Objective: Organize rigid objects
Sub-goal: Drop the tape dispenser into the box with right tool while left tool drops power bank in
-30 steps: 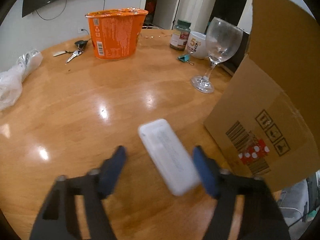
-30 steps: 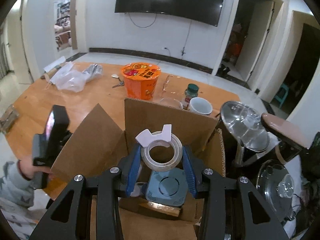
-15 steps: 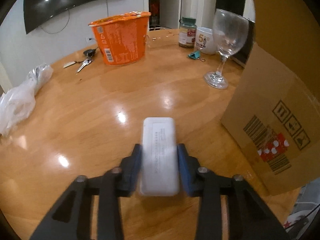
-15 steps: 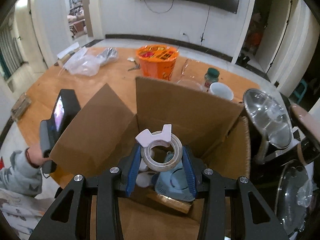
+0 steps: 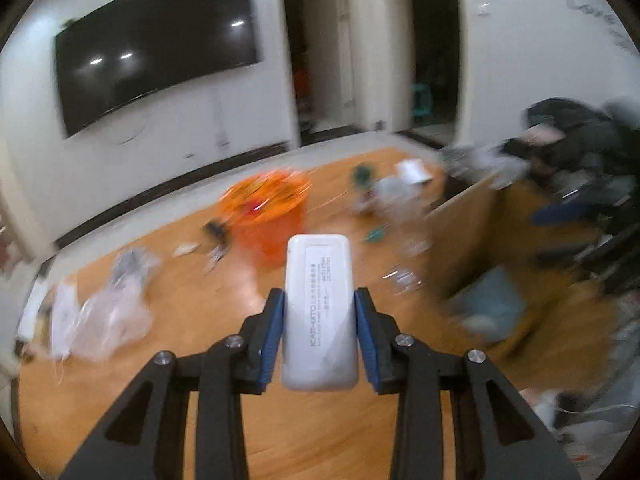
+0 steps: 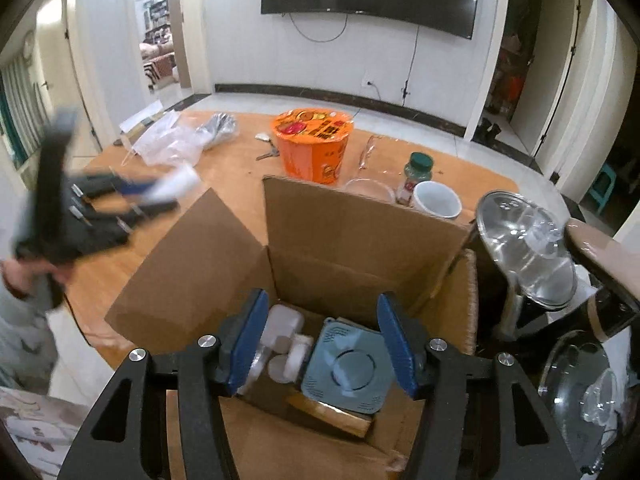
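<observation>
Gripping a white rectangular device [image 5: 319, 312] by its 2 long sides, the left gripper [image 5: 319, 342] holds it raised above the wooden table [image 5: 168, 360], its rounded corners and a block of small grey print facing the camera; most of that print is too small to read. From the right wrist view the same device [image 6: 176, 186] shows only as a pale smear in the blurred left gripper [image 6: 120, 204], to the left of the cardboard box [image 6: 320, 240]. The right gripper [image 6: 320, 342] hangs over the open box with its blue pads spread wide and nothing between them. Inside the box lie a blue-grey square unit [image 6: 346, 368] and some white pieces [image 6: 286, 340], partly hidden by the left pad. In the left wrist view the orange noodle cup [image 5: 268, 216], the box [image 5: 472, 240] and everything on the right are smeared by motion blur.
</observation>
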